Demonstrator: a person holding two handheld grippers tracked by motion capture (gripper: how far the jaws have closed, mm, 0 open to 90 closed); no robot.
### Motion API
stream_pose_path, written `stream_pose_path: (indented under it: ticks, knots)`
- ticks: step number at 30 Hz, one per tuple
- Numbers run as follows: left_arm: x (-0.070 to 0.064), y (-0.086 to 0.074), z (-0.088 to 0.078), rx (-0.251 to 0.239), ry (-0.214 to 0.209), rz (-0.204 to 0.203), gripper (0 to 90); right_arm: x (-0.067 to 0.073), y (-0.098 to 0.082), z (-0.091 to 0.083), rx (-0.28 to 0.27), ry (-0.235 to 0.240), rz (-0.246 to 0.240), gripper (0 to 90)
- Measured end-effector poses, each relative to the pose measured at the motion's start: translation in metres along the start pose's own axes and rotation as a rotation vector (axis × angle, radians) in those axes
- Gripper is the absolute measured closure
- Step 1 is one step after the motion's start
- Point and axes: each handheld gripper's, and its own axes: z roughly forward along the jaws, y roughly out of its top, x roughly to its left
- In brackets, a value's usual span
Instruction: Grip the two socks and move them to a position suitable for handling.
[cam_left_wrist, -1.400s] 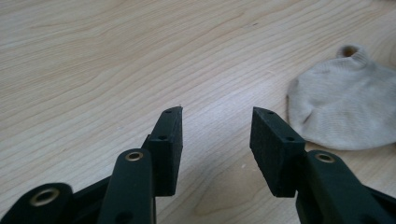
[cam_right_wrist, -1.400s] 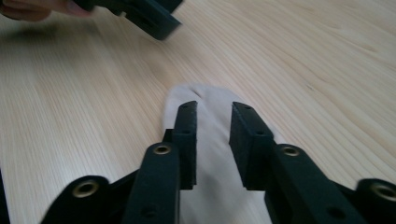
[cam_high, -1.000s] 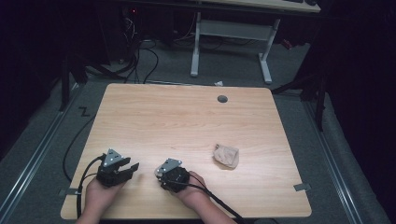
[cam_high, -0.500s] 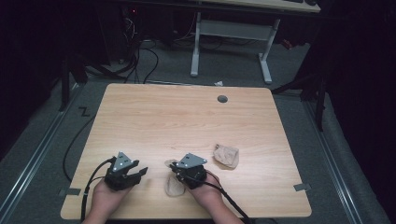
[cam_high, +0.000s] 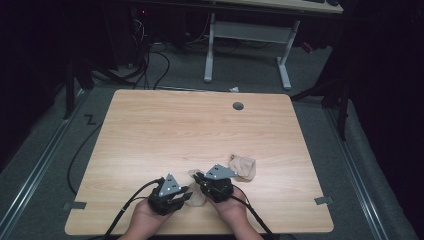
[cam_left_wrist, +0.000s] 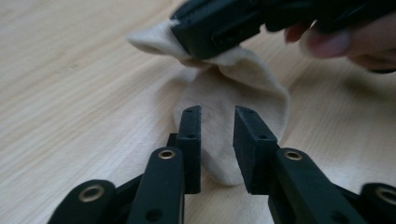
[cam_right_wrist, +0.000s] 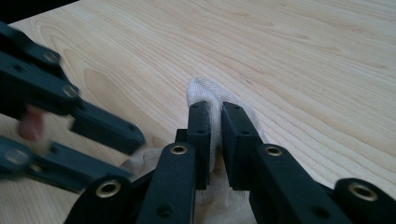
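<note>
2 grippers meet at a cream sock (cam_left_wrist: 224, 93) near the wooden surface's (cam_high: 200, 130) front edge.
Right gripper (cam_right_wrist: 215, 116) fingers pinch its soft, limp cuff; left gripper (cam_left_wrist: 217, 122) fingers part-open around the free end, a likely second hold.

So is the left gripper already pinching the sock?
No, the left gripper has its jaws apart around the sock, with gaps showing on both sides.

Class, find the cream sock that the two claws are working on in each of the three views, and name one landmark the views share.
High view: the sock lies between the two claws, near the table's front edge.
Left gripper view: centre, beyond the open jaws.
Right gripper view: lower centre, pinched between the jaws.
Shared landmark: the light wooden table.
</note>
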Motion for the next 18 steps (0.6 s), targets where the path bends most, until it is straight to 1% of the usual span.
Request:
stream_pose_path:
  ticks: [1,2,5,6,7,8,9,10,11,13,14,15,16,17,18]
  knots:
    - [0.0,0.0,0.004,0.02,0.002,0.009,77.8,0.0,-0.001,-0.001,0.002,-0.003,-0.001,82.2]
    - [0.0,-0.002,0.009,0.055,0.016,0.024,79.3,0.0,-0.001,-0.001,0.003,-0.008,-0.005,82.2]
    - [0.002,-0.002,0.009,0.059,0.018,0.024,80.9,-0.001,-0.002,-0.004,0.0,-0.018,-0.005,82.2]
    - [0.003,-0.002,0.008,0.064,0.022,0.026,81.2,-0.003,-0.003,-0.009,-0.001,-0.026,-0.008,82.2]
    - [0.003,-0.002,0.008,0.064,0.022,0.026,81.2,-0.003,-0.003,-0.009,-0.001,-0.026,-0.008,82.2]
    - [0.004,-0.003,0.007,0.064,0.029,0.031,81.2,-0.004,-0.006,-0.014,0.004,-0.032,-0.009,81.8]
    - [0.004,-0.003,0.007,0.064,0.029,0.031,81.2,-0.004,-0.006,-0.014,0.004,-0.032,-0.009,81.8]
    - [0.005,-0.004,0.006,0.067,0.032,0.029,81.2,-0.006,-0.01,-0.02,0.016,-0.046,-0.027,81.1]
    - [0.005,-0.004,0.005,0.068,0.034,0.029,81.1,-0.007,-0.013,-0.023,0.018,-0.052,-0.028,80.7]
    - [0.006,-0.005,0.005,0.066,0.037,0.029,81.0,-0.009,-0.015,-0.027,0.024,-0.056,-0.028,80.0]
    - [0.007,-0.006,0.004,0.065,0.039,0.026,81.0,-0.013,-0.021,-0.033,0.034,-0.072,-0.027,78.2]
    - [0.007,-0.006,0.004,0.065,0.039,0.026,80.9,-0.013,-0.021,-0.033,0.034,-0.072,-0.027,78.2]
    - [0.008,-0.007,0.003,0.064,0.043,0.03,80.8,-0.018,-0.027,-0.041,0.045,-0.086,-0.017,75.4]
    - [0.008,-0.007,0.003,0.064,0.043,0.03,80.6,-0.018,-0.027,-0.041,0.045,-0.086,-0.017,75.4]
    - [0.008,-0.007,0.002,0.063,0.046,0.032,80.6,-0.021,-0.029,-0.044,0.043,-0.093,-0.013,74.0]
